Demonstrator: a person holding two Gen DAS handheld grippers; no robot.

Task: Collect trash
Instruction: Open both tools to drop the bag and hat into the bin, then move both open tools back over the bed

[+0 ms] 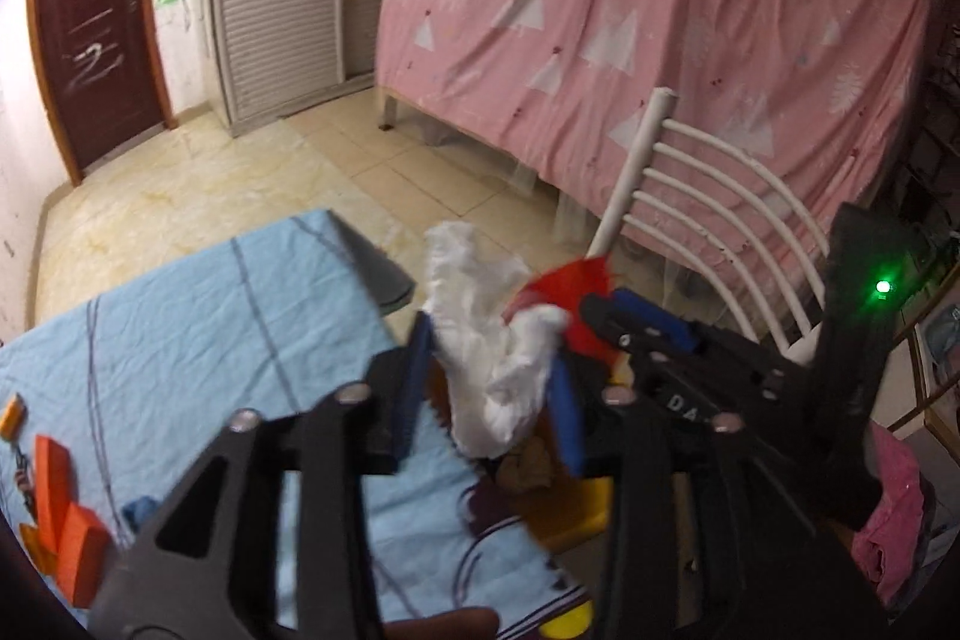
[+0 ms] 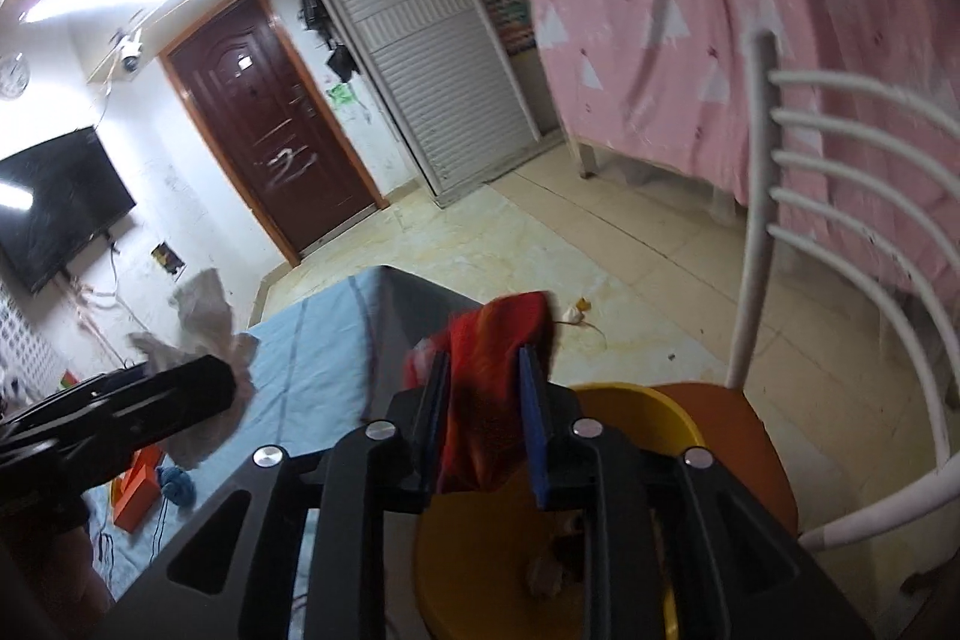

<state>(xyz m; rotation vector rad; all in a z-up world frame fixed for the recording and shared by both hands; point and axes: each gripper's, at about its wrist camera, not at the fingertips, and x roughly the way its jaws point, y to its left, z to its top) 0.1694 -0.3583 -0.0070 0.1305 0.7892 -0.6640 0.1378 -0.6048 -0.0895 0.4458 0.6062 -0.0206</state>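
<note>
**Two scraps over the yellow bin**

We see our left hand-held gripper (image 1: 489, 388) with a crumpled white tissue (image 1: 492, 340) between its blue pads (image 1: 414, 388); the jaws stand partly spread, and through the blur we cannot tell whether the pads press on the tissue. Our right hand-held gripper (image 2: 483, 421) has a red wrapper (image 2: 492, 400) between its jaws, which are close together; the wrapper hangs down between the pads. Below both sits a yellow bin (image 2: 630, 400) on the orange seat of a white chair (image 2: 840, 232), just beside the worktop (image 1: 180, 316) with its blue cloth. Some scraps already lie in the bin. Orange blocks (image 1: 60, 508) rest on the cloth. A pink sheet (image 1: 630, 10) hangs behind the chair.
</note>
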